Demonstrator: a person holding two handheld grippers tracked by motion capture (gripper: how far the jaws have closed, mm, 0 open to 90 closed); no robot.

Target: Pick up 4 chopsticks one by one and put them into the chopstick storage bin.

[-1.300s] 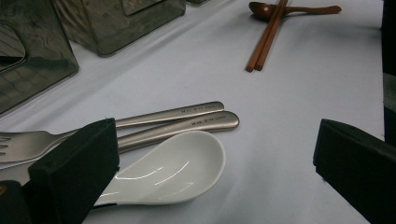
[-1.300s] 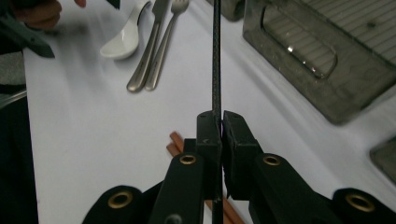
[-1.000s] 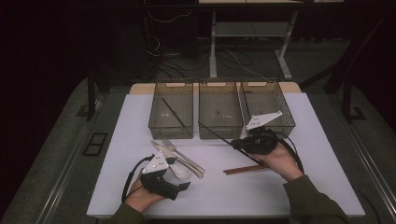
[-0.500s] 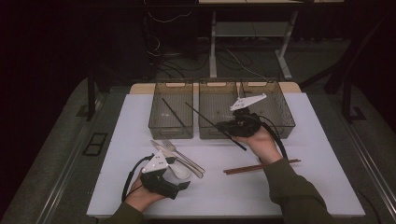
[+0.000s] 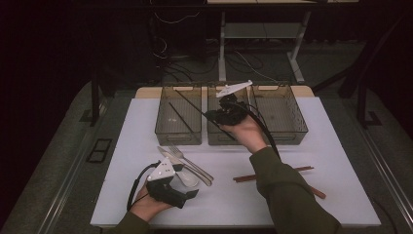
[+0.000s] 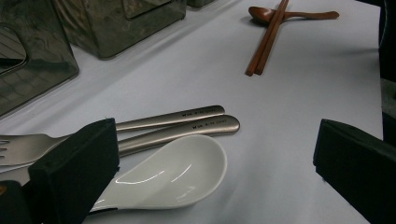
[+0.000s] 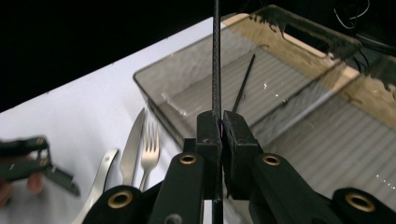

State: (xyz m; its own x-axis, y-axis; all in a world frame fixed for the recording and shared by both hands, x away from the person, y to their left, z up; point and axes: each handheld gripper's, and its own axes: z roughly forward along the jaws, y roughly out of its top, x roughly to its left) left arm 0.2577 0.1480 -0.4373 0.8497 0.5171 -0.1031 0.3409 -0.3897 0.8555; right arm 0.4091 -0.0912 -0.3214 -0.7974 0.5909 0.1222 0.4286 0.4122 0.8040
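Observation:
My right gripper (image 5: 212, 116) hangs over the middle bin (image 5: 214, 137), shut on a thin black chopstick (image 5: 192, 103) that slants out over the left bin (image 5: 160, 127). In the right gripper view the jaws (image 7: 220, 122) pinch that chopstick (image 7: 216, 70) upright. A second black chopstick (image 7: 243, 84) lies on the left bin's floor. My left gripper (image 5: 187, 183) rests near the table's front left, open. Its jaws (image 6: 212, 149) stand either side of a white ceramic spoon (image 6: 173, 172) without touching it.
A metal fork (image 5: 178, 152), knife and spoon lie beside the white spoon (image 5: 187, 178). Wooden chopsticks (image 5: 272, 174) and a wooden spoon (image 5: 316, 192) lie front right. A third bin (image 5: 297, 127) stands at the right. A white mat (image 5: 336, 146) covers the table.
My right gripper has carried the black chopstick up and leftward, from the table in front of the right bin to above the middle and left bins. The left gripper stayed put.

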